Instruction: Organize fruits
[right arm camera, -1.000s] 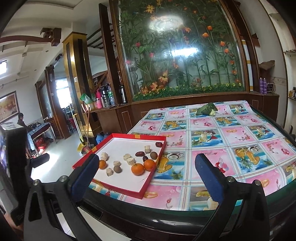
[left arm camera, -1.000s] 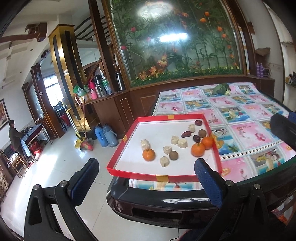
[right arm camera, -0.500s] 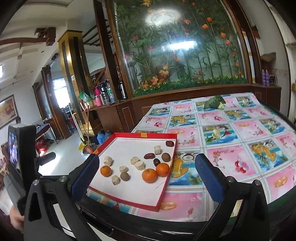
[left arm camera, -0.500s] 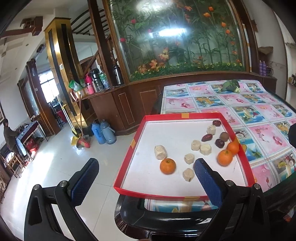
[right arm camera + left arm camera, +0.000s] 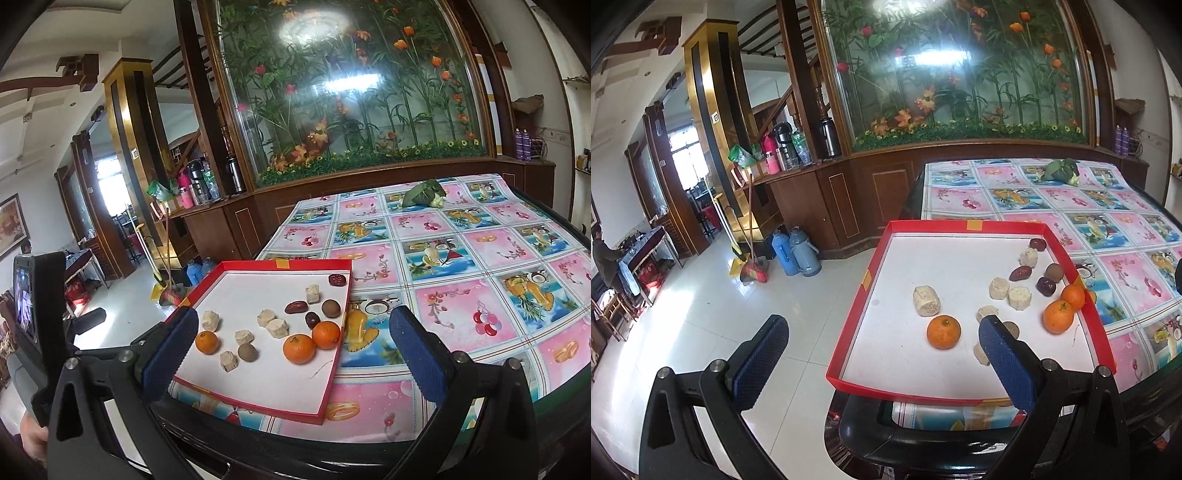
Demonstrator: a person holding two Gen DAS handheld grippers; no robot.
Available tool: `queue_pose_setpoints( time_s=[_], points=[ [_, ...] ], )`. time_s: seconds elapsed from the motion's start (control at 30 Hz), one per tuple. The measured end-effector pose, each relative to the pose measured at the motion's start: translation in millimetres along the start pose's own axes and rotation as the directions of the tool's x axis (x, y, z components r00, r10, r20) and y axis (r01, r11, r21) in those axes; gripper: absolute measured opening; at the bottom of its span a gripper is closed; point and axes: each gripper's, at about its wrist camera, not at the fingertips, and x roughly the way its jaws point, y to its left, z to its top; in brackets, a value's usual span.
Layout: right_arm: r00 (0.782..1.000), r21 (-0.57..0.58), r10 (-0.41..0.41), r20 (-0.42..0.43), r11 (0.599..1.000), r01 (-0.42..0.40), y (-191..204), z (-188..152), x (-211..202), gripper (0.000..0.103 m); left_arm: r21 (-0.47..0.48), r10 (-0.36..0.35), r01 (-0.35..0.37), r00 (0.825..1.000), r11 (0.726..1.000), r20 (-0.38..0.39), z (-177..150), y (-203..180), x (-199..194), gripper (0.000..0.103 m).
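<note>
A red-rimmed white tray (image 5: 964, 224) (image 5: 334, 373) overhangs the table's near left corner. In it lie three oranges, one apart on the left (image 5: 943, 331) (image 5: 207, 342) and two together on the right (image 5: 1058, 316) (image 5: 299, 348). Several pale sugarcane chunks (image 5: 926, 301) (image 5: 277, 327), dark red dates (image 5: 1020, 273) (image 5: 296, 307) and brown round fruits (image 5: 1054, 273) (image 5: 331, 308) are scattered around them. My left gripper (image 5: 882, 356) is open, its right finger over the tray's near part. My right gripper (image 5: 291, 350) is open, framing the tray from in front.
The table wears a pink and blue fruit-print cloth (image 5: 461, 280). A leafy green vegetable (image 5: 423, 196) lies at its far end. Thermos flasks (image 5: 796, 255), a broom and a dustpan stand on the tiled floor at left. A person (image 5: 604, 254) stands far left.
Both grippers have come closer to the tray, which now looks larger in each view. The left one shifted so its right finger covers part of the tray. Both stay open.
</note>
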Motion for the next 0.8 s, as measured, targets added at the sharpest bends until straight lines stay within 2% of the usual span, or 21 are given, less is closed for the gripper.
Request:
queue_pose_setpoints(
  time_s=[0.23, 0.47, 0.8],
  points=[
    [1.000, -0.008, -0.001, -0.010, 1.000, 0.001, 3, -1, 4, 0.103, 0.008, 0.006, -0.006, 1.000, 1.000, -0.013, 5, 2, 11, 0.103],
    [1.000, -0.019, -0.011, -0.016, 1.000, 0.010, 10, -3, 9, 0.103, -0.037, -0.008, 0.007, 1.000, 0.999, -0.030, 7, 9, 21, 0.103],
    [0.999, -0.015, -0.022, -0.032, 1.000, 0.021, 14, -5, 15, 0.103, -0.047, -0.006, 0.004, 1.000, 0.999, -0.030, 7, 9, 22, 0.103]
  ],
)
